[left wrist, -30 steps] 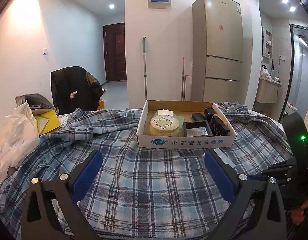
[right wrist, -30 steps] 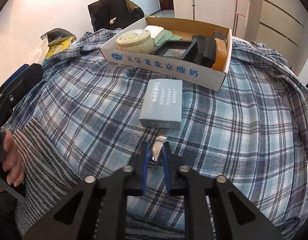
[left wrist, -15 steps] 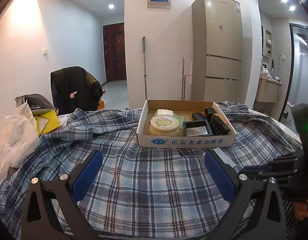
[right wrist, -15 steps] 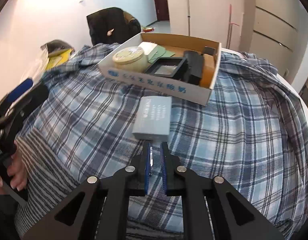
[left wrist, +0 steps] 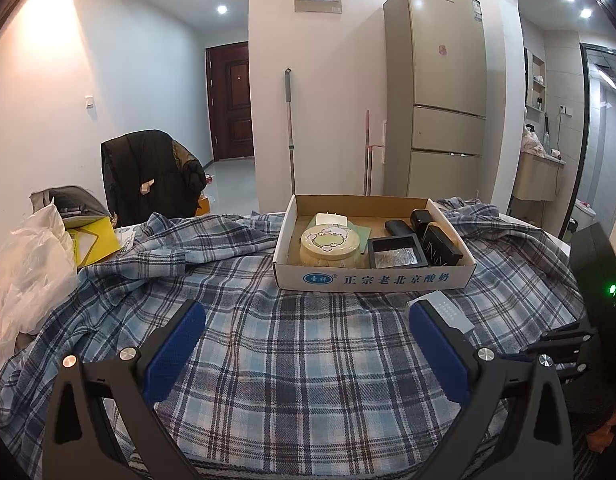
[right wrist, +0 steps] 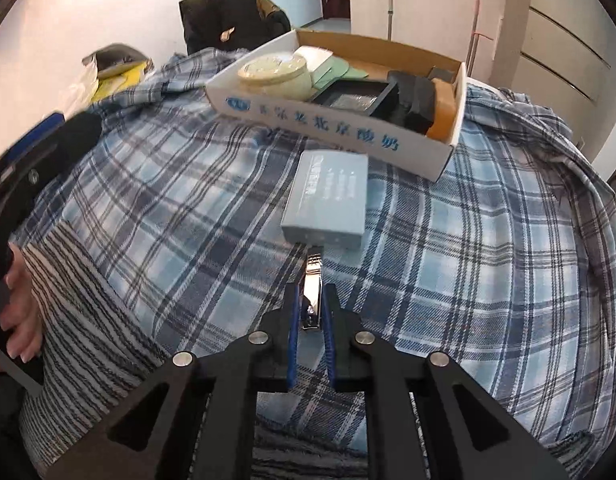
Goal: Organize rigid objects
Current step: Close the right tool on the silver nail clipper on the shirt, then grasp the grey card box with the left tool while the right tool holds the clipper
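The right gripper (right wrist: 311, 322) has its jaws pressed together on a small shiny metal piece (right wrist: 312, 289) — it looks like a nail clipper, though I cannot be sure. The piece sticks forward from between the blue pads, its far end just short of the grey box (right wrist: 327, 200), and seems lifted off the plaid cloth (right wrist: 168, 208) rather than lying on it.

The left gripper (left wrist: 304, 344) hangs low over the cloth with its jaws wide apart and nothing between them, facing the cardboard tray (left wrist: 373, 278).

As far as the pictures show, the sorting is well on. The tray already holds a round tin (left wrist: 329, 242) with a white block (left wrist: 331, 219) behind it, a green card, a shallow black dish (left wrist: 395, 253) and a few dark cases (left wrist: 439, 242) along the right wall; the right wrist view also shows an orange thing (right wrist: 441, 114) at that end.

Left outside the tray are two things — the metal piece in the right gripper's grip and the grey box, which lies flat on the cloth just in front of the tray's printed wall, near it but apart from it. By my reckoning the piece goes in next, then the box, which is wide and would call for a fuller opening
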### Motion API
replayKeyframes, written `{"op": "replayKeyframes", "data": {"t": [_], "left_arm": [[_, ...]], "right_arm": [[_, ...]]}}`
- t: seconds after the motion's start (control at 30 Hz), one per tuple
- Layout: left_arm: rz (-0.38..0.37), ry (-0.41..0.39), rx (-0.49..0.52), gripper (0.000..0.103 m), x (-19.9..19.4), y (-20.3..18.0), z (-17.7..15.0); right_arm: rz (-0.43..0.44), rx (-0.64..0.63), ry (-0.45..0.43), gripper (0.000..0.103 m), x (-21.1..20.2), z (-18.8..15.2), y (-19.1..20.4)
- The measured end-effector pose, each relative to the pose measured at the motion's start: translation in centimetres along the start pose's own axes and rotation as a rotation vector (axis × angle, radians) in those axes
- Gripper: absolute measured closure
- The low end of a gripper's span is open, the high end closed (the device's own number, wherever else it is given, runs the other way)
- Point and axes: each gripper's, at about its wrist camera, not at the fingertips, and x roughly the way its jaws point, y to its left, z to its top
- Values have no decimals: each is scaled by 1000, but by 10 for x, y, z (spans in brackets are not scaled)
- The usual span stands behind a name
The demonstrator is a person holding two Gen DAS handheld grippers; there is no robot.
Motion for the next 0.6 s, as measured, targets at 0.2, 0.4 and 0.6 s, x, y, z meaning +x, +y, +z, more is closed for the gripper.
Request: {"op": "replayKeyframes", "data": {"t": [0.2, 0.4, 0.6], "left_arm": [[0, 1, 0, 0, 0, 0, 0], [1, 2, 0, 0, 0, 0, 0], [3, 5, 1, 0, 1, 0, 0]], "right_arm": [[5, -1, -4, 93, 0, -1, 0], [-1, 9, -52, 94, -10, 1, -2], [-43, 30, -170, 94, -34, 6, -12]]}}
